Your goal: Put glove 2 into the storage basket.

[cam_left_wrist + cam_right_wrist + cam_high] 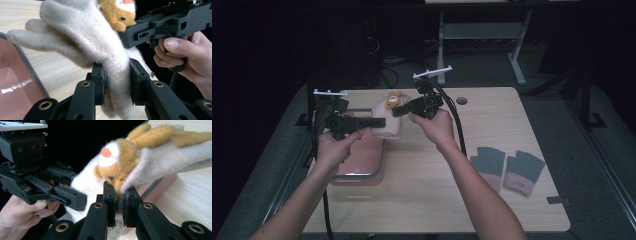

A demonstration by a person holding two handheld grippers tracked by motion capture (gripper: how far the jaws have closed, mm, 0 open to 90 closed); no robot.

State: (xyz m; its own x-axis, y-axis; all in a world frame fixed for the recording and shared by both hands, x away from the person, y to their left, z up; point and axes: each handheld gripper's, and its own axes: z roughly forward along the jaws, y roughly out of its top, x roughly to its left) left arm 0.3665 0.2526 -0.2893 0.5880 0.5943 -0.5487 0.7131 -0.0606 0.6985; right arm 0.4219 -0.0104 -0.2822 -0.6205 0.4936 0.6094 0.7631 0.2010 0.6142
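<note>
Glove (387, 120) of cream wool, with a tan plush animal (393, 100) sewn on it, hangs in the air between both grippers, just left of centre in the upper half of the high view, above the table (432, 200) and over the right edge of the pink tray (362, 172). The left gripper (379, 122) comes in from the left of that view and the right gripper (398, 111) from the right, their tips close together on the glove.

In the left gripper view, the jaws rise from the bottom centre and are closed tight on the glove's cuff end (117, 75), wool squeezed between the pads; the glove's fingers (32, 37) spread toward the upper left, over the table and the tray (15, 82) at lower left. The other gripper and the hand (185, 55) holding it sit at the right.

In the right gripper view, the jaws at bottom centre are pinched nearly together on the wool just under the animal's face (115, 162), with its ears (160, 132) trailing to the upper right. The left gripper (72, 198) and its hand (22, 212) lie at the left.

A pair of grey gloves (508, 169) with pink cuffs lies flat at the table's right side, well apart from the held one.
</note>
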